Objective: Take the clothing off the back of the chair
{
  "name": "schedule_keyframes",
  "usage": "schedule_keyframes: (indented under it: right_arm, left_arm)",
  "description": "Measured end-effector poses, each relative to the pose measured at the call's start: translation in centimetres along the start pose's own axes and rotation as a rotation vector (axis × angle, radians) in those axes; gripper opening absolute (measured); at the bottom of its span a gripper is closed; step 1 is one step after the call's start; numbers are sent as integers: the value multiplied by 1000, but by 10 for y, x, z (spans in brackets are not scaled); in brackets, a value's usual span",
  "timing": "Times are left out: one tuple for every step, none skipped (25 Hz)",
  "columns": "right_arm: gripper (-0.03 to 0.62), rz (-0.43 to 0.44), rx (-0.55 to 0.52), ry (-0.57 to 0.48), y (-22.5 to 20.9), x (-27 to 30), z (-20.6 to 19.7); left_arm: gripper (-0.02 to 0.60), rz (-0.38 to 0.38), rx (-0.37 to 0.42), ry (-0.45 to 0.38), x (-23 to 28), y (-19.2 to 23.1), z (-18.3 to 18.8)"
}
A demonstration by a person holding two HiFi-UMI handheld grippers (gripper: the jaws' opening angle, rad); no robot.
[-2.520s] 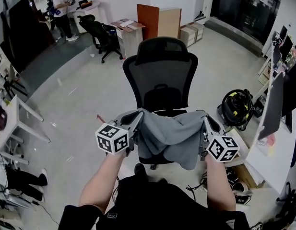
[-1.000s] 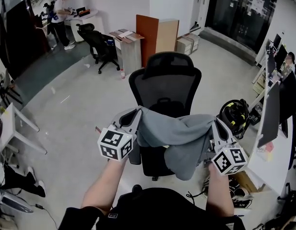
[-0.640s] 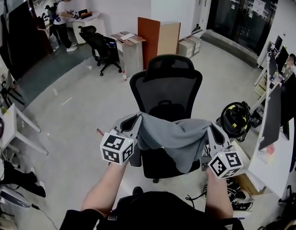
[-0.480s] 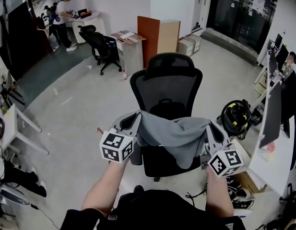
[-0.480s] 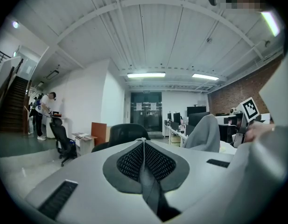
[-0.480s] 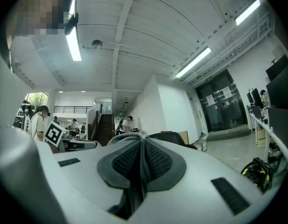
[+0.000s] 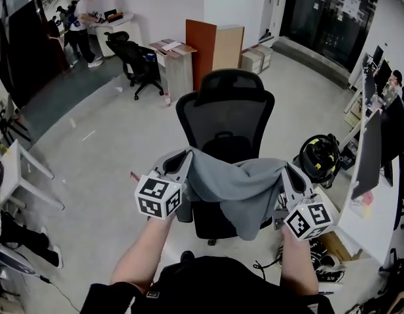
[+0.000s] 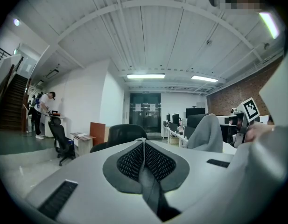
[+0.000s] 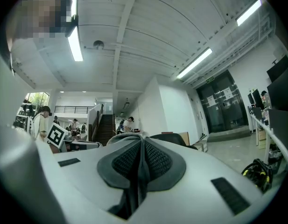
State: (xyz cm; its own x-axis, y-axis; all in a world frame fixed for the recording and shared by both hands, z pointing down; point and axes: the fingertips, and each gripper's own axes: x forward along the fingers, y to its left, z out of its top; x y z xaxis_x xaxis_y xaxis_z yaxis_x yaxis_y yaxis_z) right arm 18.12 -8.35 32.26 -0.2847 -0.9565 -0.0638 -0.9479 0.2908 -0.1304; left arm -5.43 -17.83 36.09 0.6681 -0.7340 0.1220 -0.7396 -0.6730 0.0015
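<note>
A grey garment (image 7: 238,187) hangs stretched between my two grippers, in front of the black mesh office chair (image 7: 224,113) and off its back. My left gripper (image 7: 186,161) pinches the garment's left end. My right gripper (image 7: 282,172) pinches the right end, where a fold sags lowest. In the left gripper view the jaws (image 8: 144,148) are shut with a strip of grey cloth between the pads; the garment's hump (image 8: 205,132) shows to the right. The right gripper view shows the same: jaws (image 9: 140,150) shut on dark grey cloth.
A second black chair (image 7: 139,56) and a person at a desk (image 7: 86,10) are at the far left. A wooden cabinet (image 7: 215,39) stands behind the chair. A black and yellow device (image 7: 319,157) and a desk with a monitor (image 7: 372,152) are at the right. A white table (image 7: 18,169) stands at the left.
Both grippers keep hold of the garment and stay about where they were. Its hanging fold sways a little, and the head view shifts slightly.
</note>
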Motion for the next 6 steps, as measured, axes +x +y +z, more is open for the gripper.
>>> schedule_keyframes:
  right_arm:
    - [37, -1, -2, -3, 0, -1, 0]
    - [37, -2, -2, -3, -1, -1, 0]
    - [37, -3, -3, -3, -1, -1, -1]
    - [37, -2, -3, -2, -1, -1, -1]
    - [37, 0, -4, -1, -1, 0, -1]
    - [37, 3, -5, 0, 0, 0, -1]
  left_arm:
    - [6, -1, -3, 0, 0, 0, -2]
    - [6, -2, -6, 2, 1, 0, -3]
    - [6, -4, -7, 4, 1, 0, -4]
    - [6, -6, -7, 6, 2, 0, -5]
    - [6, -7, -7, 8, 2, 0, -6]
    - [6, -9, -6, 10, 2, 0, -6]
